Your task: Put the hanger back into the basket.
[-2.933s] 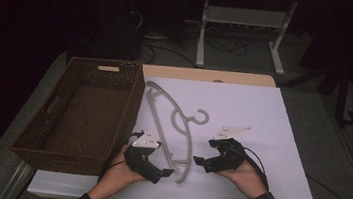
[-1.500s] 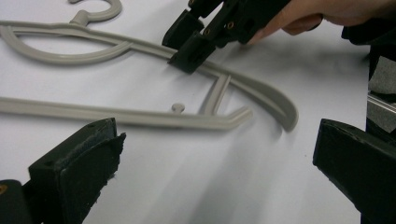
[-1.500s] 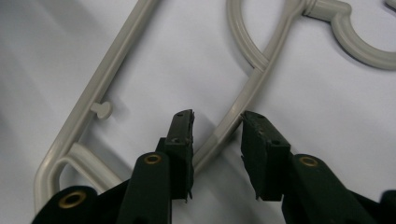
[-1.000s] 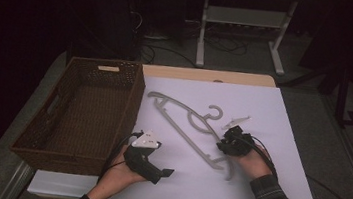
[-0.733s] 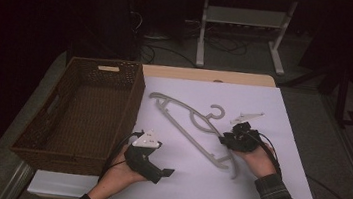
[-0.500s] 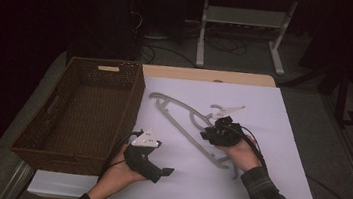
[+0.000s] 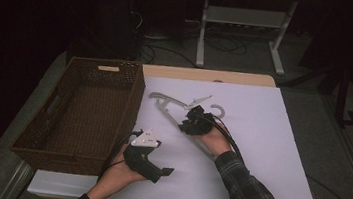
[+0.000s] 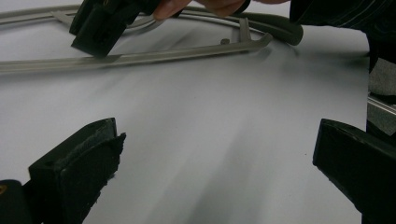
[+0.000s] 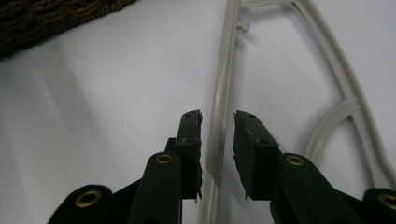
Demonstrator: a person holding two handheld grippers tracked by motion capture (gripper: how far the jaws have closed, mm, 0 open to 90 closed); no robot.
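Left hand-held gripper (image 7: 166, 170) rests low in the frame's lower centre of the high view, jaws spread wide over bare white worktop (image 7: 268, 155) with nothing between them; in its own view the jaws stand far apart at the bottom corners. Further up, near the frame's middle, the right hand-held gripper (image 7: 189, 127) hovers over a pale plastic hanger (image 7: 163, 105) lying flat on the worktop. In the right gripper view its jaws are parted narrowly and straddle the hanger's straight bar (image 9: 219, 107), one on each side, apart from it or barely touching; they have not yet pinched it. The likely step is closing on that bar. To do it well, keep the bar centred between the pads, drop low enough that they catch its full thickness, and squeeze squarely so the thin bar does not twist or skid out. Beyond, at the frame's left, sits an empty wicker basket (image 7: 131, 82), just beside the hanger's end.
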